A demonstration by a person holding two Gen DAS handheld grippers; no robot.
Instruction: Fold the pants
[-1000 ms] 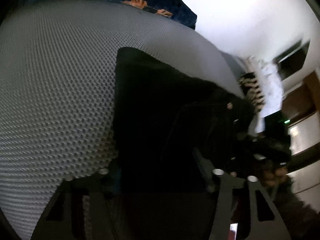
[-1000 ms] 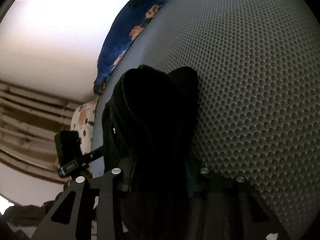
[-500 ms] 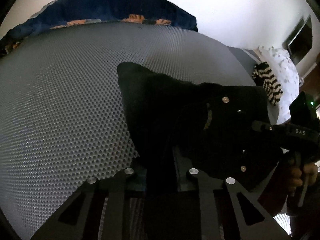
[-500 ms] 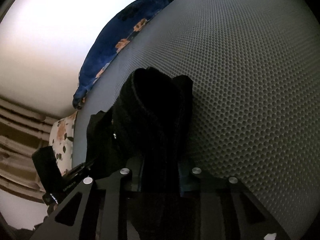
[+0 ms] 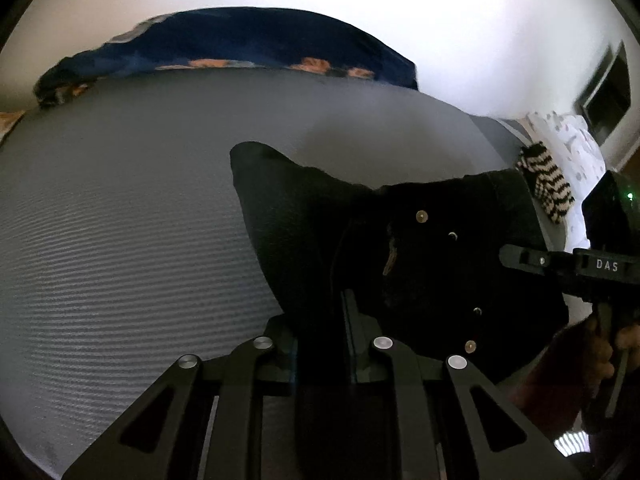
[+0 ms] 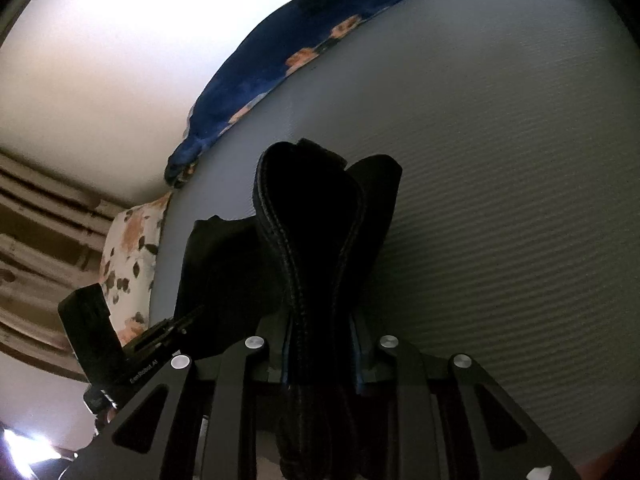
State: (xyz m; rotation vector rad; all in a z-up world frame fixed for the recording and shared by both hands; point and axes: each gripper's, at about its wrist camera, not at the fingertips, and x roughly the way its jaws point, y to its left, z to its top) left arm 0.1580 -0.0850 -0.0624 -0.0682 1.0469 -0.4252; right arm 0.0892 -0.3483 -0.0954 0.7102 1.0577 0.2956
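Note:
The black pants (image 5: 320, 232) hang bunched above a grey textured mattress (image 5: 120, 220). My left gripper (image 5: 320, 320) is shut on one edge of the pants; metal rivets and a pocket show on the cloth to its right. My right gripper (image 6: 320, 340) is shut on a stitched waistband fold of the pants (image 6: 312, 216), which loops up between its fingers. The right gripper also shows at the right edge of the left wrist view (image 5: 532, 260), the left one at the lower left of the right wrist view (image 6: 160, 332).
A dark blue floral blanket (image 5: 240, 40) lies along the mattress's far edge, also in the right wrist view (image 6: 280, 68). A striped black-and-white cloth (image 5: 548, 188) and a white patterned pillow (image 5: 576, 144) lie at the right. A floral pillow (image 6: 128, 256) and curtains are left of the mattress.
Both grippers have lifted and tilted up with the pants held; more of the blanket and wall shows. The pants hang more spread between the two grippers.

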